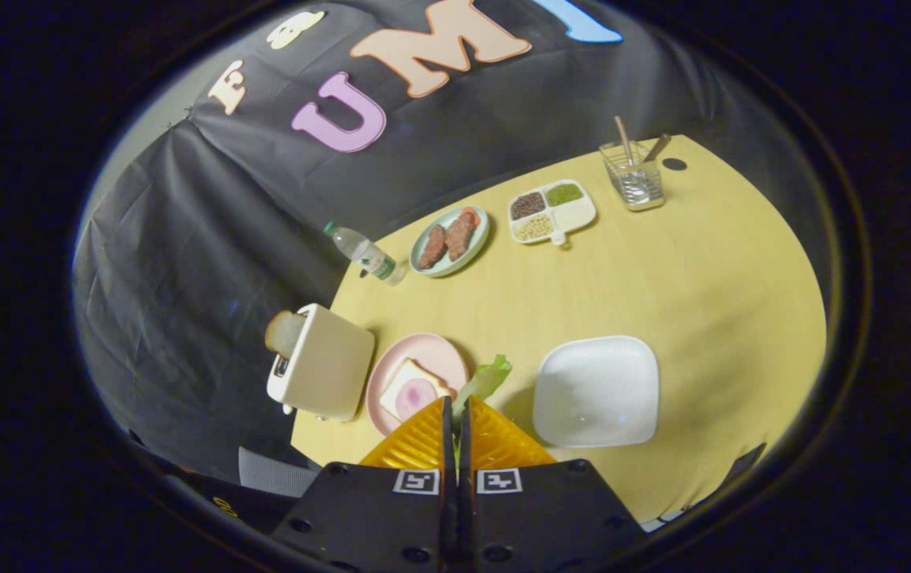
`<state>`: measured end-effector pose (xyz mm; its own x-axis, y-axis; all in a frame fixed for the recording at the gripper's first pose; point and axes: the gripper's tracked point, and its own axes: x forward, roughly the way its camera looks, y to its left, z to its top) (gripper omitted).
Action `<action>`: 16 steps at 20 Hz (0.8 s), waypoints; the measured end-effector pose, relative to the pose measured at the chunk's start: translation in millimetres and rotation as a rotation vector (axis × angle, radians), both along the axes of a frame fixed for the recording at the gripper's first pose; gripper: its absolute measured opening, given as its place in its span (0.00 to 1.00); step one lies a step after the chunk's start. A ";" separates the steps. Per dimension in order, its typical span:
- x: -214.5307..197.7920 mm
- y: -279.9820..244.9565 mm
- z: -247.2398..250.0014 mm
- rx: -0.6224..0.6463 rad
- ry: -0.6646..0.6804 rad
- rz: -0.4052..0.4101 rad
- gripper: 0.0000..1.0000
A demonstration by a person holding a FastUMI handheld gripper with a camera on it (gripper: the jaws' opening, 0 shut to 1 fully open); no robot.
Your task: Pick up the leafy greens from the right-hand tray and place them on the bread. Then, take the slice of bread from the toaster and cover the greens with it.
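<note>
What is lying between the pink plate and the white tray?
In the gripper view, the leafy greens, pinched in the shut hand-held gripper, hang above the bare table between the pink plate and the white tray.

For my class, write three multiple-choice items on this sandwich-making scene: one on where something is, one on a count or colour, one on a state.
1. Where does the toaster stand?
A. beside the pink plate
B. behind the glass cup
C. on the white tray

2. How many meat pieces lie on the pale green plate?
A. none
B. two
C. five

3. What is the gripper doing?
A. open above the bottle
B. shut on the leafy greens
C. shut on the toaster's bread slice

Answers: 1 A, the toaster is next to the pink plate. 2 B, two brown pieces show. 3 B, the greens stick out from between the closed fingers.
</note>
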<state>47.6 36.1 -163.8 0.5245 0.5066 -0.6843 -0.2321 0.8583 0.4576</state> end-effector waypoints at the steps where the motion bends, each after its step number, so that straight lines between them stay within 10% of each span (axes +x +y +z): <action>1: -1.4 11.0 2.1 0.015 0.005 0.006 0.03; 16: 10.8 162.6 -32.5 0.143 -0.002 0.041 0.03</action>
